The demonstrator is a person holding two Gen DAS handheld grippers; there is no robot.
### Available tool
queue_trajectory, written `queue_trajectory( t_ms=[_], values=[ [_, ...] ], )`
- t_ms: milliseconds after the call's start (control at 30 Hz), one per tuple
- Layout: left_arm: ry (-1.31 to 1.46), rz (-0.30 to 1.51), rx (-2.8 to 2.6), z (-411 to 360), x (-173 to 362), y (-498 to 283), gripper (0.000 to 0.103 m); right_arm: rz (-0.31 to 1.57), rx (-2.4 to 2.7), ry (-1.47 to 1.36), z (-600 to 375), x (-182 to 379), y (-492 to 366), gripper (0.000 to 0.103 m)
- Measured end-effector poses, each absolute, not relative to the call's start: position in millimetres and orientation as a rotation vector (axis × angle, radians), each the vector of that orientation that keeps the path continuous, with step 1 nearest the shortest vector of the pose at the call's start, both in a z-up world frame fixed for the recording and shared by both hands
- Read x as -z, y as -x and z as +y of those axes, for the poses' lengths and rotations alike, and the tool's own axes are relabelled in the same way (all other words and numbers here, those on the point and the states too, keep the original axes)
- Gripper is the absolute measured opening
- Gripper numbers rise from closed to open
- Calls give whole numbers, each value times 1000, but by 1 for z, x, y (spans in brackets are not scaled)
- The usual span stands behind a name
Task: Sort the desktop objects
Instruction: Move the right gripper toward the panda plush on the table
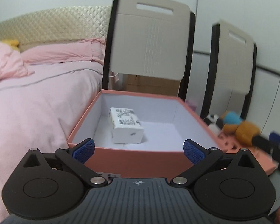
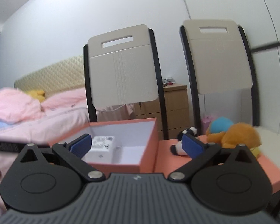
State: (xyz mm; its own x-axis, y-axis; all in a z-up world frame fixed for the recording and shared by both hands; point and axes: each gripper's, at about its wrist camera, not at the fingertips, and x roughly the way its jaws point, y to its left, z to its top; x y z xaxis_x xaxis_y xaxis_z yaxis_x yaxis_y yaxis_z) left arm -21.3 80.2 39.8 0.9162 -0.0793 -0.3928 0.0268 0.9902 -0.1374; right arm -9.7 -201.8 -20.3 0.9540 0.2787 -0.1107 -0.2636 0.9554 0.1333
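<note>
The white packet (image 1: 126, 125), printed with small dark text, lies on the pale floor of the salmon-pink box (image 1: 132, 161), toward its left and rear part, with nothing gripping it. The box stands open-topped, its white inside showing.

The left gripper (image 1: 139, 149) hovers just before the box's near wall, jaws spread wide and empty, the blue pads (image 1: 84, 150) standing apart over the front rim; no pad touches the packet.

The right gripper (image 2: 138, 144) is likewise released and empty, its blue pads (image 2: 193, 145) wide apart. In its view the box sits ahead and a little left, the packet (image 2: 100, 146) inside it partly behind the left pad.

Just right of the box lies a flat salmon-pink slab, probably its lid (image 2: 168, 160), though blur makes that uncertain. On it rest an orange plush toy with a blue head (image 2: 233, 135) and a small black-and-white plush (image 2: 183, 143). In the left view a dark object with a blue tip, likely the other gripper, shows blurred at the right edge.

Behind stand two beige chair backs with black frames (image 2: 121, 74); a bed with pink bedding (image 1: 31, 97) lies to the left, and a wooden drawer unit (image 2: 175, 104) against the wall.
</note>
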Motion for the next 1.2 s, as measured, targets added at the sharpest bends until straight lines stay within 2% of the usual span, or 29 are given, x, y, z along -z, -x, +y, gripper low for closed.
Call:
queue_trajectory(
  t_ms=[233, 333, 567, 767, 833, 900, 1000, 1200],
  values=[
    [79, 316, 34, 89, -52, 29, 103, 126, -277, -75, -197, 1, 0, 103],
    [78, 351, 20, 94, -48, 21, 103, 70, -296, -54, -190, -7, -10, 103],
    [-59, 323, 11, 87, -26, 17, 103, 103, -230, -196, -193, 10, -39, 103],
    [43, 356, 59, 106, -12, 11, 103, 5, -255, -212, -168, -8, -66, 103],
    [-24, 351, 96, 94, -1, 13, 103, -35, -361, -145, -159, -10, -70, 103],
    [-90, 371, 121, 83, 7, 12, 103, 4, -429, -83, -153, -6, -76, 103],
    [-4, 422, 130, 95, -1, 7, 103, 122, -428, -43, -155, -6, -90, 103],
    [16, 408, 111, 101, -4, 12, 103, 68, -340, -52, -164, -4, -102, 103]
  ],
)
